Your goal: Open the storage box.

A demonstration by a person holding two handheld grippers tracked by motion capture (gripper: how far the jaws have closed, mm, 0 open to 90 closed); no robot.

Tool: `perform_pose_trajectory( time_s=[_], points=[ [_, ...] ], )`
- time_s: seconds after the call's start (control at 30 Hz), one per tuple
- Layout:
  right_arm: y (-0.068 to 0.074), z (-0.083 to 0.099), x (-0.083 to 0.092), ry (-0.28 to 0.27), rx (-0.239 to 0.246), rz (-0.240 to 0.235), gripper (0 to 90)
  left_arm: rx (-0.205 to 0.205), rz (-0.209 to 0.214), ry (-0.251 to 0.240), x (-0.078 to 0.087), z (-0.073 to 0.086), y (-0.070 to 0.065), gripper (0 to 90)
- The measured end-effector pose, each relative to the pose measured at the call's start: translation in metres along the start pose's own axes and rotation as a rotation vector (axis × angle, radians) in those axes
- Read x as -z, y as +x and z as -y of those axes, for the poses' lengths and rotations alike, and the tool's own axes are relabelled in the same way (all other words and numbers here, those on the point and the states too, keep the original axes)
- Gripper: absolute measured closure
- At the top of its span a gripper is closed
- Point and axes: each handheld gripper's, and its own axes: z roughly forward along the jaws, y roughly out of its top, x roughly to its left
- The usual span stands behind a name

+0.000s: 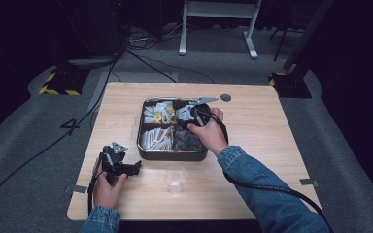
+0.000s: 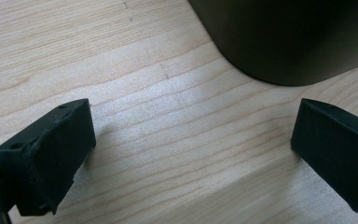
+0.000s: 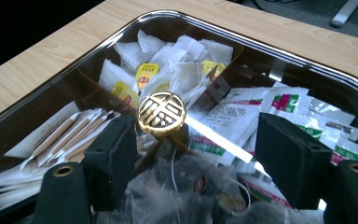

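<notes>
A metal tray (image 1: pixel 146 151) with a clear lid sits mid-table, divided into compartments of tea bags (image 3: pixel 168 65), sachets (image 3: pixel 242 114) and paper-wrapped sticks (image 3: pixel 70 128). A round gold knob (image 3: pixel 161 111) stands on the lid's centre. My right gripper (image 3: pixel 193 149) hovers over the tray (image 3: pixel 303 60), open, its jaws either side of the knob and just short of it. My left gripper (image 1: pixel 121 164) rests low over the bare table (image 2: pixel 168 116) near the tray's front-left corner (image 2: pixel 284 37), open with nothing between its jaws. A clear plastic cup (image 1: pixel 175 178) stands in front of the tray.
The wooden table (image 1: pixel 257 126) has a small round hole (image 1: pixel 226 97) behind the tray. Tape marks (image 1: pixel 309 182) sit near the front corners. Cables (image 1: pixel 43 145) trail off to the left across grey carpet.
</notes>
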Motion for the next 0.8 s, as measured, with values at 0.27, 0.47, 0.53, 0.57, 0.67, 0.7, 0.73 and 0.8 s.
perform_pose_trajectory(
  time_s=[0.27, 0.47, 0.53, 0.57, 0.67, 0.7, 0.73, 0.8],
  points=[
    [0.003, 0.003, -0.023, 0.008, -0.021, 0.016, 30.3, 0.0, -0.001, 0.0, 0.0, 0.0, 0.0, 0.1],
    [0.012, 0.003, -0.033, 0.02, 0.019, 0.002, 40.1, 0.001, -0.001, 0.001, 0.0, 0.0, 0.0, 0.1],
    [0.013, 0.003, -0.035, 0.019, 0.031, 0.003, 42.6, 0.001, -0.001, 0.001, 0.0, 0.0, 0.0, 0.1],
    [0.014, 0.003, -0.037, 0.022, 0.035, -0.002, 46.9, 0.002, 0.0, 0.0, 0.0, 0.0, 0.0, 0.1],
    [0.017, 0.002, -0.04, 0.027, 0.045, 0.002, 52.6, 0.003, 0.0, -0.001, 0.0, 0.0, 0.0, 0.1],
    [0.018, 0.002, -0.04, 0.028, 0.045, -0.002, 56.4, 0.003, 0.0, 0.0, 0.0, 0.0, 0.0, 0.1],
    [0.019, 0.002, -0.041, 0.027, 0.042, -0.009, 58.5, 0.003, 0.0, -0.001, 0.0, 0.0, 0.0, 0.1],
    [0.02, 0.002, -0.04, 0.028, 0.03, -0.003, 58.9, 0.001, 0.0, -0.002, 0.0, 0.0, 0.0, 0.1]
  ],
)
